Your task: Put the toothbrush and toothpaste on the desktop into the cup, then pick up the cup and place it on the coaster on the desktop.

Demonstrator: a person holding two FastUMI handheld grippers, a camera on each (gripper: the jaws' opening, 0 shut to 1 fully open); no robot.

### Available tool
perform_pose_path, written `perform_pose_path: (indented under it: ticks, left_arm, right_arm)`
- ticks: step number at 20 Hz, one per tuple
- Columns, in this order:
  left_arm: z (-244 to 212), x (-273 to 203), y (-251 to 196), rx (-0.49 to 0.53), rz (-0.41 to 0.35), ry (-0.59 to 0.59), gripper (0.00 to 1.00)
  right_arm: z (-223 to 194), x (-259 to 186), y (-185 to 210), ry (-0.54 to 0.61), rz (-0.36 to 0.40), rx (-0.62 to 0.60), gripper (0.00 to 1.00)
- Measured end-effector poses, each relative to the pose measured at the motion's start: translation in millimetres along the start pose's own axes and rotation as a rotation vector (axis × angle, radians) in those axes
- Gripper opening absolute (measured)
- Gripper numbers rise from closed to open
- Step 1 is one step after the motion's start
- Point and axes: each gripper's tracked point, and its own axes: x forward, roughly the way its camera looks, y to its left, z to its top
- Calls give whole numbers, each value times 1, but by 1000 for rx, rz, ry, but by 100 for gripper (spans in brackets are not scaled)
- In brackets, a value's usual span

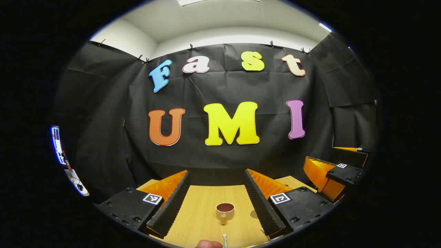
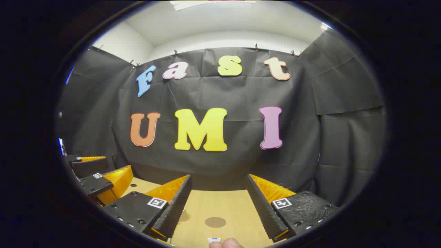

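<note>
— Where are things?
— The small beige cup with the dark inside [image 1: 225, 210] stands on my wooden bench [image 1: 203, 213], and the round brown coaster [image 2: 215, 221] lies flat.
— Your hand-held grippers?
— My left hand-held gripper [image 1: 217, 206] and right hand-held gripper [image 2: 217, 210] are spread wide, empty.

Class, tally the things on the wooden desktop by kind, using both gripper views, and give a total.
Cup: 1
Coaster: 1
Toothbrush, just its tip at the near edge: 1
Toothpaste, just its end at the near edge: 1
Total: 4
</note>
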Motion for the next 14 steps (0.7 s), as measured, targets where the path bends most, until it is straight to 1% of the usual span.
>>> perform_pose_path:
  ticks: [1, 3, 4, 5, 6, 7, 8, 12, 13, 14]
  left_arm:
    - [1, 0, -2, 0, -2, -2, 98]
    - [1, -1, -4, 4, -2, -3, 98]
    - [0, 0, -3, 3, -3, -1, 98]
    - [-1, -1, -4, 2, -3, 0, 98]
    - [-2, -3, -4, 4, -2, 3, 98]
    - [-3, -3, -3, 5, -3, 5, 98]
    - [-3, -3, -4, 5, -4, 5, 98]
    - [-3, -4, -4, 5, -4, 3, 98]
    - [-3, -4, -4, 7, -2, 6, 98]
    - [-3, -5, -4, 8, 1, 7, 98]
  right_arm:
    - [-2, 0, -1, 3, -1, -1, 97]
    - [-3, -1, -1, 6, 2, -5, 97]
    - [-2, -2, 0, 4, 4, -6, 95]
    - [-3, -2, 0, 4, 7, -7, 97]
    - [-3, -2, 2, 9, 14, -4, 95]
    - [-3, -2, 3, 8, 15, -6, 97]
    - [-3, -3, 3, 7, 17, -8, 95]
    - [-1, -4, 5, 0, 23, -8, 95]
    - [-1, -4, 6, -1, 23, -9, 97]
    - [-1, -4, 6, -1, 23, -9, 95]
